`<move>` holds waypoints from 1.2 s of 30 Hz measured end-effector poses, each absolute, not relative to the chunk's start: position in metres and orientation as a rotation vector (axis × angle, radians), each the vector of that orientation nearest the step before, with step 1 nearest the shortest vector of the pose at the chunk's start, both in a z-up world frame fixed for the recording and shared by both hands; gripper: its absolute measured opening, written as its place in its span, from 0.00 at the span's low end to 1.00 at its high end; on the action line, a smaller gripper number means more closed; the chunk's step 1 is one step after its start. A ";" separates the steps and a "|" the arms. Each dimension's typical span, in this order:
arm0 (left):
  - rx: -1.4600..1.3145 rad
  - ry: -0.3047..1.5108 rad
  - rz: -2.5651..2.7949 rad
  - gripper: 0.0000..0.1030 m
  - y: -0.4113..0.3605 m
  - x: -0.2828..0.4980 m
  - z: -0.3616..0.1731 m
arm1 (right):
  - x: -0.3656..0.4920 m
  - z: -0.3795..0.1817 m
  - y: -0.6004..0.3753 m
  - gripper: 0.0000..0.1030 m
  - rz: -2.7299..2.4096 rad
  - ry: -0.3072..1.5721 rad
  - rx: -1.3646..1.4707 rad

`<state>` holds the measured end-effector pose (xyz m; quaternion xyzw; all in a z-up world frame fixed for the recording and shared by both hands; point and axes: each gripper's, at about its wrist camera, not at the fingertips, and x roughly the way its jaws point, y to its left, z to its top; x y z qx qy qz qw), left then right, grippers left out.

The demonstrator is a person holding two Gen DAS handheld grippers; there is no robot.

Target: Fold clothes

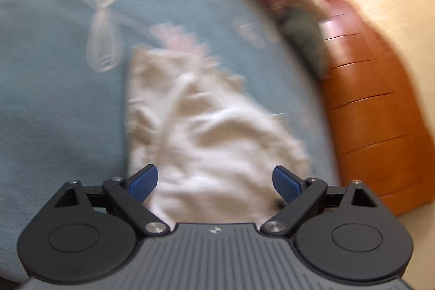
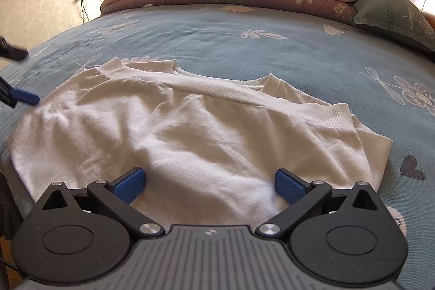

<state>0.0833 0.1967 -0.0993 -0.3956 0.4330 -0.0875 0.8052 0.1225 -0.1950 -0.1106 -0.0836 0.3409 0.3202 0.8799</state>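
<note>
Both angled downward over cream sweatshirt [image 2: 174, 127] on bed [image 2: 244, 50]; left tongs [image 1: 214, 182] and right tongs [image 2: 209, 185] spread wide, gripping nothing.

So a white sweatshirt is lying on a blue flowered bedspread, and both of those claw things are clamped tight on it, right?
Not quite. The white sweatshirt does lie on the blue flowered bedspread, but neither claw is clamped. The right gripper in the right wrist view and the left gripper in the left wrist view both have their jaws wide open, pinching no cloth.
</note>
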 end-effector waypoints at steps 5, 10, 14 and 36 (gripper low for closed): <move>-0.829 0.875 -0.086 0.87 0.214 0.075 -0.079 | 0.121 -0.111 -0.193 1.00 0.666 0.709 -0.193; -0.821 0.816 -0.221 0.89 0.196 0.087 -0.065 | 0.120 -0.111 -0.192 1.00 0.663 0.708 -0.205; -0.770 0.900 -0.175 0.89 0.176 0.104 -0.085 | 0.119 -0.111 -0.192 1.00 0.664 0.706 -0.211; -0.663 0.852 -0.113 0.88 0.161 0.201 -0.075 | 0.119 -0.112 -0.190 1.00 0.673 0.706 -0.244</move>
